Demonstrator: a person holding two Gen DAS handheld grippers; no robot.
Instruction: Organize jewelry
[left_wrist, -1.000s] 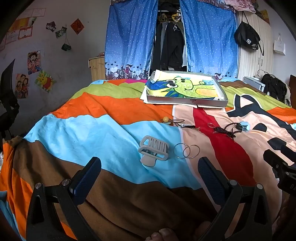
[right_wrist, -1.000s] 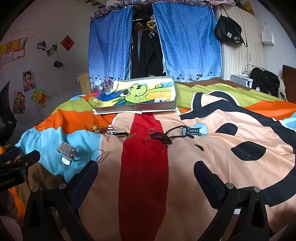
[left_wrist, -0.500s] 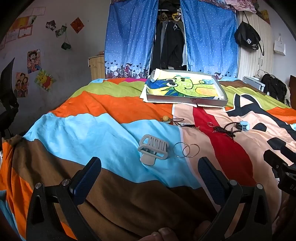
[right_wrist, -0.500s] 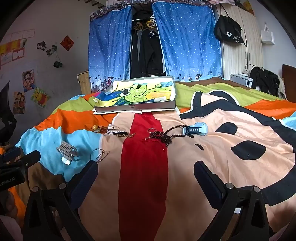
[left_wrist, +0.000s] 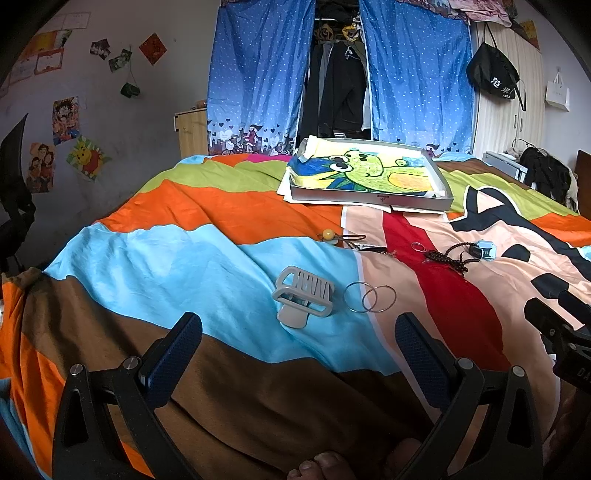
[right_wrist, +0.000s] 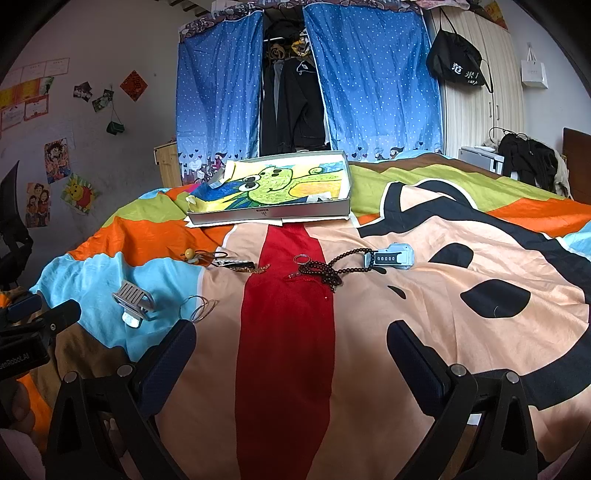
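Fingers of left gripper (left_wrist: 297, 350) spread wide, nothing between them, hovering low over the bed (left_wrist: 147, 266). Right gripper (right_wrist: 291, 354) same: wide apart, empty, over red stripe of the cover.

Just ahead of left fingers: grey hair claw (left_wrist: 303, 295) on the blue band, teeth up, long axis running left-right across the view, tab end toward camera. Prob. stiff plastic, light; best pinched across the spine, not the teeth. Touching distance to its right, two thin hoop rings (left_wrist: 369, 297), overlapping, lying flat. Very light, slick wire, sunk in soft fabric — hard to get under; pinch rim where the two cross.

Further out: yellow bead w/ cord (left_wrist: 332, 235) near orange band; dark bead string (right_wrist: 328, 271) on red stripe, limp, will drape, take at bunched middle. Its far end meets a pale blue counter (right_wrist: 389, 256), long axis left-right.

Back of bed: shallow grey box (right_wrist: 269, 214) w/ cartoon drawing inside — likely destination, cannot confirm.
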